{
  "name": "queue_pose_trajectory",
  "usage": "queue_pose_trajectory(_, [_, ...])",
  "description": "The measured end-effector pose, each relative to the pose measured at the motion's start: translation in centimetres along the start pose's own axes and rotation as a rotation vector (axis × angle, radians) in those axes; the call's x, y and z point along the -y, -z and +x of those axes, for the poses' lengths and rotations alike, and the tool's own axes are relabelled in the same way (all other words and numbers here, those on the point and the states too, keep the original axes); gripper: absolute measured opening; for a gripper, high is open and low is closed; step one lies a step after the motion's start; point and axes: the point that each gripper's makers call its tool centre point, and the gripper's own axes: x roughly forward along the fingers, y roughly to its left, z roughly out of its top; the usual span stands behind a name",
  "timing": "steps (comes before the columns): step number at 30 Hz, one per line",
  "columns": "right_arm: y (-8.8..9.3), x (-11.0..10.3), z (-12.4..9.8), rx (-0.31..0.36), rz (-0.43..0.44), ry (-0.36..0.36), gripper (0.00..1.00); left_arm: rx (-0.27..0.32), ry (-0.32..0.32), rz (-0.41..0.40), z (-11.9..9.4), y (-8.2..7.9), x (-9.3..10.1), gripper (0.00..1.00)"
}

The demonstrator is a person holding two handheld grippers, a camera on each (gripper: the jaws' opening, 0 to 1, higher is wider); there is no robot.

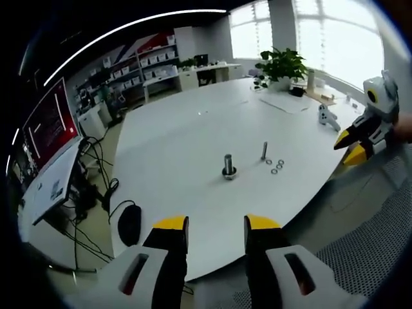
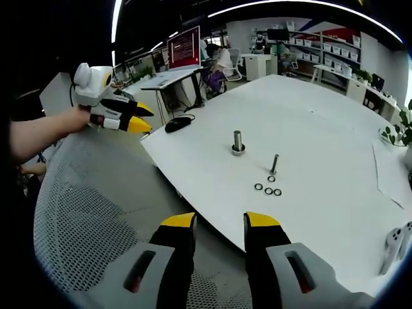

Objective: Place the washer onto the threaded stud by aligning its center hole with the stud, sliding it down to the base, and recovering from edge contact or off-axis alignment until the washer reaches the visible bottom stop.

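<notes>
White table [image 1: 193, 141] holds threaded stud [image 1: 264, 150] beside loose washers [image 1: 274, 167]; both grippers' jaws released, empty.

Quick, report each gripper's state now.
Left gripper: open, holding nothing, short of the white table.
Right gripper: open, holding nothing, short of the washers.

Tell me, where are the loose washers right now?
The washers lie flat on the white table, beside the thin stud and near the thicker bolt. In the left gripper view they sit right of the bolt.
</notes>
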Motion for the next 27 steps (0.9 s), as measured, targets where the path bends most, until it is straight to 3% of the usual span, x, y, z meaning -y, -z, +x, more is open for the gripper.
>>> queue_pose_trajectory(27, [-0.7, -0.2, 0.1, 0.015, 0.029, -0.031, 0.33, 0.029, -0.017, -0.065, -0.2, -0.6, -1.2, 0.33])
